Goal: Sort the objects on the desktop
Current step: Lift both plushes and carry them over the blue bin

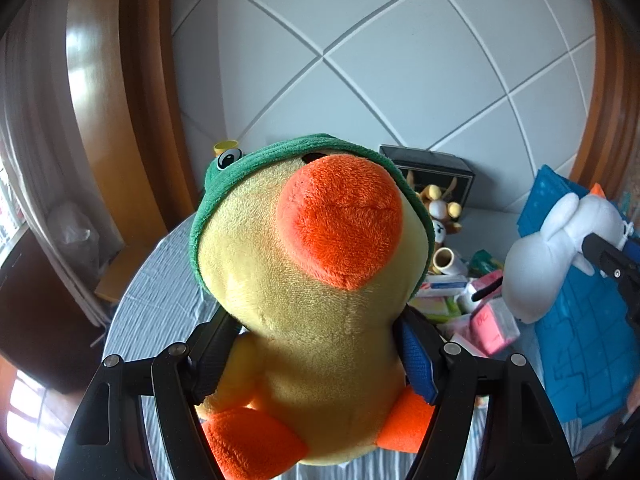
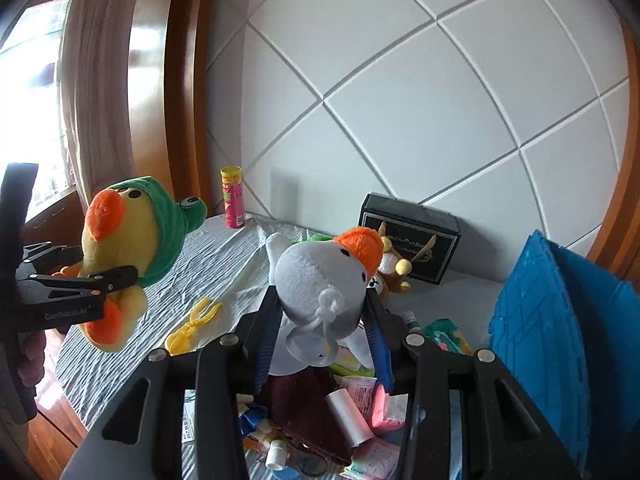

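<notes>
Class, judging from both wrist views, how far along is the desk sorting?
Nothing looks sorted yet. In hand: the left hand-held gripper grips the yellow duck plush; the right hand-held gripper grips the white goose plush. Left: a pile of packets beside the blue crate.

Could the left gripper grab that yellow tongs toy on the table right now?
Probably not yet: the left gripper is shut on the duck, so its fingers are full. The tongs lie uncovered on the cloth, so they look reachable once the duck is put down.

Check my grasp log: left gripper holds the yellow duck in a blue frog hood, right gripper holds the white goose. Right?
Not quite: the yellow duck in the left gripper wears a green frog hood, as the left wrist view shows. The right gripper does hold the white goose.
</notes>
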Demonstrator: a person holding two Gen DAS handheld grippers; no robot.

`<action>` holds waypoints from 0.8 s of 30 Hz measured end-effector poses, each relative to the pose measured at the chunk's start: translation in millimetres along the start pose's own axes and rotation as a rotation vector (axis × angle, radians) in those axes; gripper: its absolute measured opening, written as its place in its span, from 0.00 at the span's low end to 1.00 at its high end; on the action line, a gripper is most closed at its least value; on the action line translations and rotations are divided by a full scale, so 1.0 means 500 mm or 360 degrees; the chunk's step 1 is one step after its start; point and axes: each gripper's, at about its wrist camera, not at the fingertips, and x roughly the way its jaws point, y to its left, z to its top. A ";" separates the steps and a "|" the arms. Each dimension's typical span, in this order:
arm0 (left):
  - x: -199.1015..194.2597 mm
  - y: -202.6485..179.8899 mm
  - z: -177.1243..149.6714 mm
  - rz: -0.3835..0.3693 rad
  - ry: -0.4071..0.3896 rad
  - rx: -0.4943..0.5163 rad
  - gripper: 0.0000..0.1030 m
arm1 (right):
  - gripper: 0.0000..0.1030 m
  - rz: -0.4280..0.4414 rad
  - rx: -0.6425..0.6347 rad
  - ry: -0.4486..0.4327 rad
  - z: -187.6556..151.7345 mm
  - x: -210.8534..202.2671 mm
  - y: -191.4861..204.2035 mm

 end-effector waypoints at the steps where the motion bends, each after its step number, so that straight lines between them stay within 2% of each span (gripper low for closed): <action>1: -0.007 0.000 -0.004 -0.0013 0.0003 0.0009 0.72 | 0.39 -0.0016 0.0008 -0.0009 -0.001 -0.016 0.006; 8: -0.047 -0.022 -0.021 -0.0066 0.0004 0.0056 0.71 | 0.39 -0.0059 0.0069 -0.0003 -0.007 -0.092 0.036; 14: -0.079 -0.048 -0.033 -0.0098 -0.0003 0.0090 0.71 | 0.39 -0.0110 0.0102 -0.0042 -0.011 -0.160 0.017; 19: -0.111 -0.145 -0.021 -0.0135 -0.0060 0.0136 0.71 | 0.39 -0.0169 0.0149 -0.0088 -0.022 -0.218 -0.050; 24: -0.139 -0.298 -0.004 -0.0172 -0.0139 0.0181 0.71 | 0.39 -0.0236 0.0213 -0.0161 -0.051 -0.286 -0.171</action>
